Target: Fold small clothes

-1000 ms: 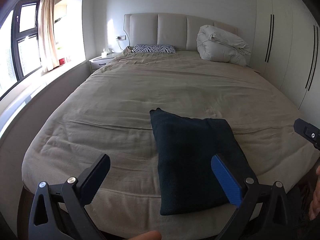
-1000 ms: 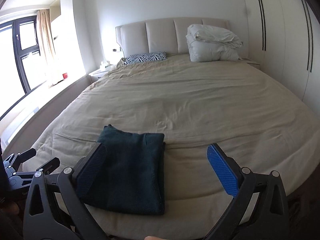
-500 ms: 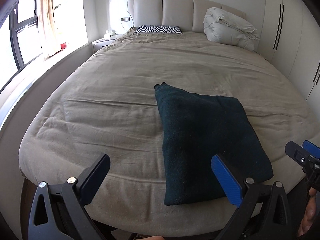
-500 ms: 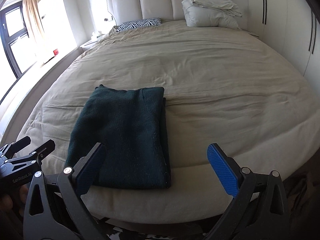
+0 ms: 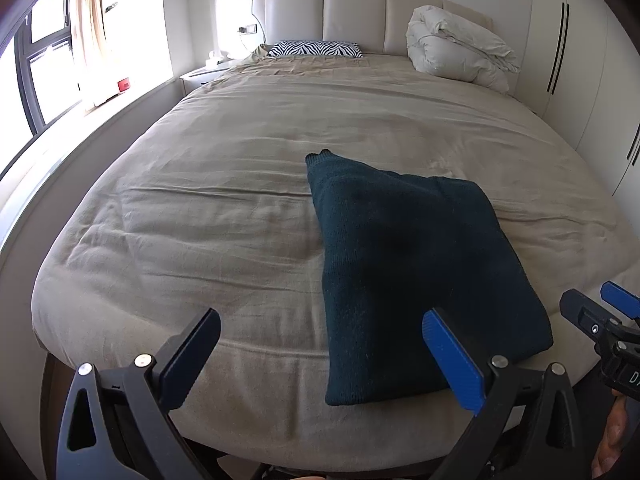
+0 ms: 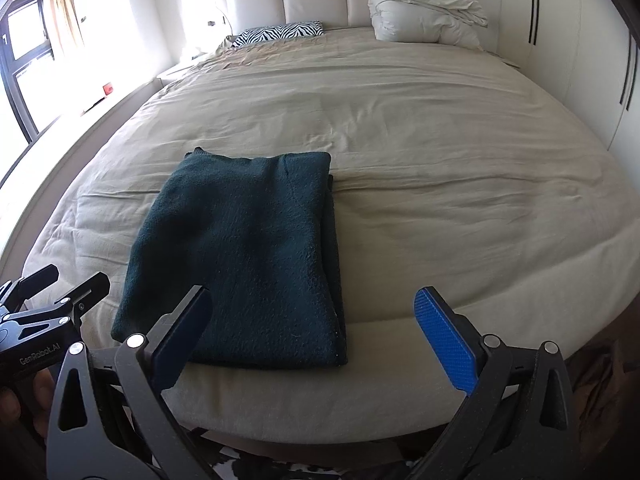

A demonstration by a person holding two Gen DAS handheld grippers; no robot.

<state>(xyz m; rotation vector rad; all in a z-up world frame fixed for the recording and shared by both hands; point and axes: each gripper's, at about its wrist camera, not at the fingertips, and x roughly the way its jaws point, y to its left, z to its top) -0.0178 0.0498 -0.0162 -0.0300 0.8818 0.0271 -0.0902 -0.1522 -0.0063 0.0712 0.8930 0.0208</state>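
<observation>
**So, folded green sweater parked at the foot of the bed**

Biggest thing first: a wide bed with a wrinkled beige cover fills both views, with a padded cream headboard at the far end. Up there sit a bundled white duvet and a zebra-print pillow.

Near the foot edge lies the dark green knitted sweater, folded into a rough rectangle. Its long axis runs from the foot of the bed toward the headboard, and a small knit corner pokes out at the far left end. The surface looks fuzzy and fairly flat, and along the right side you can see stacked layers at the fold. Its near edge lies just short of the mattress edge.

The left gripper hangs over the foot edge just left of the sweater, jaws spread wide, nothing between them. The right gripper hovers over the sweater's near right corner, also wide apart and holding nothing.

Only readable text: "GenRobot.AI" in white on the left gripper's black body, seen from the right wrist view.
</observation>
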